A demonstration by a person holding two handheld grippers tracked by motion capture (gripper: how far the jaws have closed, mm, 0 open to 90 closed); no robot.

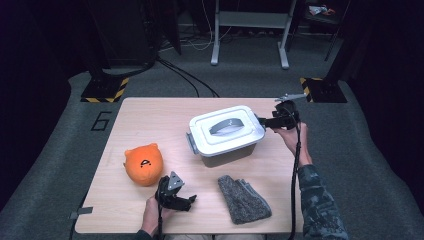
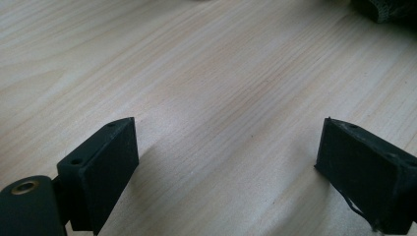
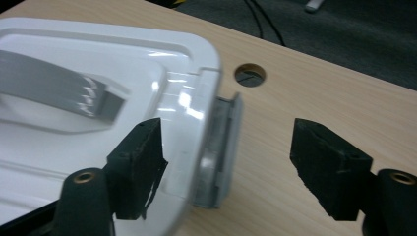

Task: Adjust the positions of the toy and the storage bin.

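Note:
A white lidded box point(image 1: 227, 134) with a grey handle point(image 1: 225, 126) stands mid-table. My right gripper point(image 1: 262, 120) is at the box's right end, held level by a hand. In the right gripper view this gripper point(image 3: 226, 132) is open: one jaw hangs over the lid point(image 3: 74, 142), the other over bare wood, and the grey side latch point(image 3: 221, 152) lies between them untouched. My left gripper point(image 1: 191, 200) rests near the front edge, between an orange plush toy point(image 1: 144, 163) and a grey knitted cloth point(image 1: 243, 200). In its own view the left gripper point(image 2: 228, 128) stands wide open over bare wood.
The wooden table point(image 1: 150, 120) has a round cable hole point(image 3: 250, 74) beyond the box's right end. A second latch point(image 1: 191, 143) sticks out on the box's left end. A corner of the grey cloth point(image 2: 388, 10) shows ahead of the left jaws. Carpet and stands surround the table.

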